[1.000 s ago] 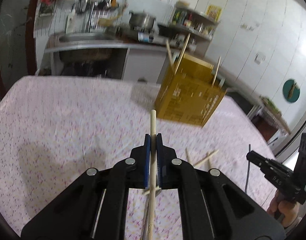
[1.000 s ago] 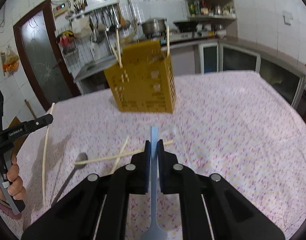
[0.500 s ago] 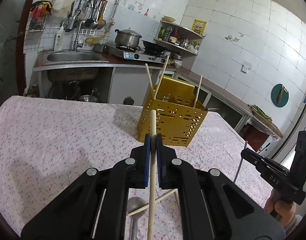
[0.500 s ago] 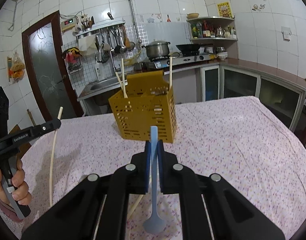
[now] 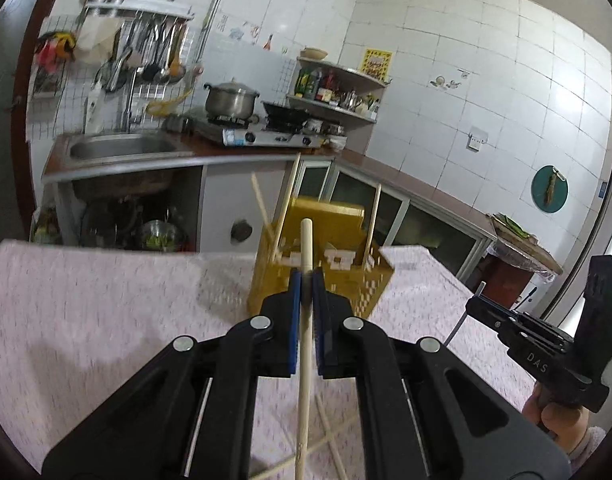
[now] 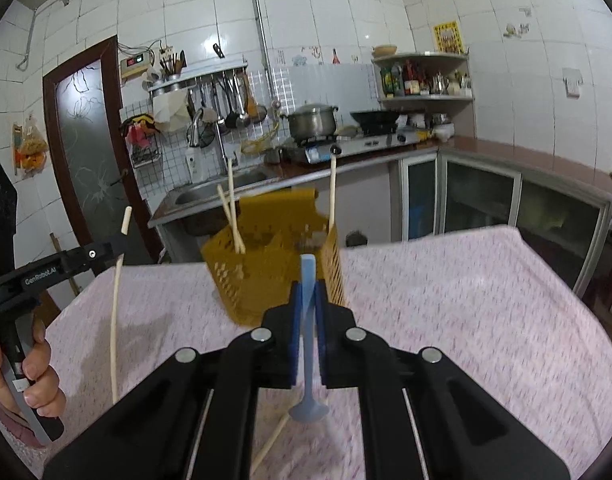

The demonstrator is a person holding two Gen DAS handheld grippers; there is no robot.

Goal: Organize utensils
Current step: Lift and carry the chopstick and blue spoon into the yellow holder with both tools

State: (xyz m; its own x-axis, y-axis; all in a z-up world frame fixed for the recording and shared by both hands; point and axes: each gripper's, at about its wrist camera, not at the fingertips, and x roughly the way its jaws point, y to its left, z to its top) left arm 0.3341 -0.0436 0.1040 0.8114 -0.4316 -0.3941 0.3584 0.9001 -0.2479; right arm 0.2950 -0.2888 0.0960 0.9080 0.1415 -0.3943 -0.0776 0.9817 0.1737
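My left gripper [image 5: 304,280] is shut on a pale wooden chopstick [image 5: 303,344], held upright above the table. My right gripper [image 6: 308,292] is shut on a light blue plastic spoon [image 6: 307,312] with its bowl hanging down. The yellow perforated utensil holder [image 5: 346,276] stands on the table just beyond both grippers, with three chopsticks [image 5: 283,208] standing in it; it also shows in the right wrist view [image 6: 261,280]. The left gripper and its chopstick [image 6: 115,312] show at the left of the right wrist view. The right gripper [image 5: 486,304] shows at the right of the left wrist view.
The table carries a pink flowered cloth [image 5: 105,300]. Loose chopsticks [image 5: 330,436] lie crossed on it under the grippers, one also in the right wrist view [image 6: 269,440]. Behind stand a sink [image 5: 117,148], stove and pot [image 5: 229,100], and cabinets.
Both grippers have risen and tilted up with their utensils, and have come closer to the yellow holder. The grey spoon on the cloth is out of view.
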